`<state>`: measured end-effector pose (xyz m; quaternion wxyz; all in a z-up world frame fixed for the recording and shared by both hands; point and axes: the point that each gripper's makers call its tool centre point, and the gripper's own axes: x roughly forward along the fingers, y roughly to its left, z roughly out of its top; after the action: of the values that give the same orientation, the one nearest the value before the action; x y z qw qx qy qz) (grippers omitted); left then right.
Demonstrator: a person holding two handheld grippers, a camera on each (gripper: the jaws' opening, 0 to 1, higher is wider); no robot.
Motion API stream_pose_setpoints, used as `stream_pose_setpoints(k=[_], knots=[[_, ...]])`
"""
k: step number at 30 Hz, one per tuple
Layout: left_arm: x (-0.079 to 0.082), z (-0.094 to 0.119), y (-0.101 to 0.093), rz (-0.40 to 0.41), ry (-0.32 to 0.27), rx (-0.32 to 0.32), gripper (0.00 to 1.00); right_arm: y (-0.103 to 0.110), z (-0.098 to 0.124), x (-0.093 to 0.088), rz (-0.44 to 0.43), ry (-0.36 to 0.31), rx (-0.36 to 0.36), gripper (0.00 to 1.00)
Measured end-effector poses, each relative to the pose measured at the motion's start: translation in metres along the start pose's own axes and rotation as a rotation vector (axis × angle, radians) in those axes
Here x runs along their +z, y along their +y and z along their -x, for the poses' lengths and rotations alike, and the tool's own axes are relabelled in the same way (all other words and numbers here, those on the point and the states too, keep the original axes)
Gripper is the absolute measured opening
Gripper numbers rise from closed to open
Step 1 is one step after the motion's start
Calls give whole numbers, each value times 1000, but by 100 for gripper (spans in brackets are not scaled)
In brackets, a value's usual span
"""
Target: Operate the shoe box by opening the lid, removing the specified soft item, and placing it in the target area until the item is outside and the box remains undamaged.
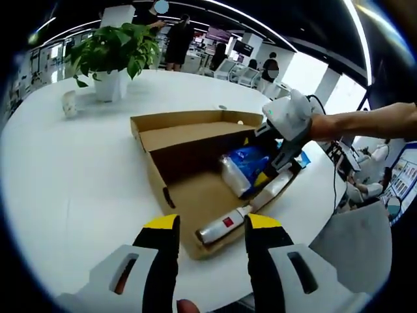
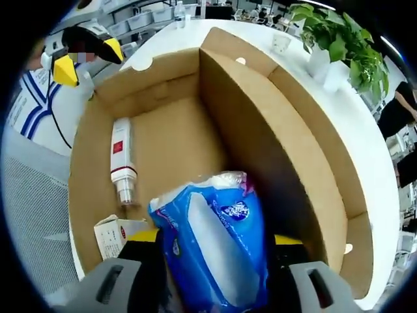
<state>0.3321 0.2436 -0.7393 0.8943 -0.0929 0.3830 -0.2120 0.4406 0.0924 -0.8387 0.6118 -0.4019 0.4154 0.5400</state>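
Gripping the soft blue tissue pack point(image 2: 218, 251) at lower centre, inside the open shoe box point(image 2: 273, 137), your right gripper point(image 2: 215, 242) was closed around its light, slippery middle; your left gripper point(image 1: 212, 225) stood open, empty

An open-plan office: a broad white worktop point(image 1: 78, 176) with a potted plant point(image 1: 114, 55) at its far side, people standing among desks and screens beyond.

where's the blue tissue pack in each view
left gripper view: blue tissue pack sits right of centre inside the open cardboard box, at the right claw.
right gripper view: it is bottom centre, between that claw's jaws.
shared landmark: the white tube on the box floor.
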Motion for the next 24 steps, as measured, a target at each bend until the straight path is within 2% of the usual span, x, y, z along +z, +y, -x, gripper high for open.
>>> stream_pose_setpoints(k=[12, 21, 24], knots=[[-9, 7, 8, 32, 4, 24, 40, -11, -18, -6, 37, 39, 37, 64], [1, 3, -3, 10, -12, 11, 40, -9, -21, -8, 51, 49, 13, 63], [4, 2, -7, -6, -15, 9, 42, -6, -20, -8, 43, 47, 11, 57]])
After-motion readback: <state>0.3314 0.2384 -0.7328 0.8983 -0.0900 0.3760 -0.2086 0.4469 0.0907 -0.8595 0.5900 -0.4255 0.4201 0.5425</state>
